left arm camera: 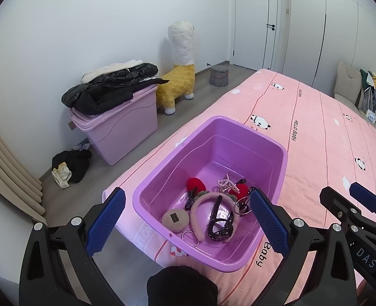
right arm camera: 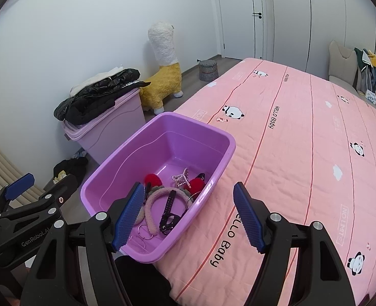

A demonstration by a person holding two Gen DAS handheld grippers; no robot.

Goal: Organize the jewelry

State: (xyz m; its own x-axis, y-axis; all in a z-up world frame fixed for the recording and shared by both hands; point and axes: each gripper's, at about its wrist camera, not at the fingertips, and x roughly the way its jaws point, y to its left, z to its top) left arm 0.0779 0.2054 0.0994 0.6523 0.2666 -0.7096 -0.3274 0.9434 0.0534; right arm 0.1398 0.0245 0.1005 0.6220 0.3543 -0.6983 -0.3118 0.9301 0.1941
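Mostly bare pink bedspread (right arm camera: pixel 302 140) spreads right of the purple tub's rim (right arm camera: pixel 227 153).

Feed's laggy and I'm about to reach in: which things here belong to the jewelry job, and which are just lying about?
For the job:
- purple bin on the bed
- headband
- pearl piece
- red pompoms
- black strap
- metal rings
- round puff

Lying about:
- lidded tub with black jacket
- alpaca toy
- checked stool
- clothes on floor
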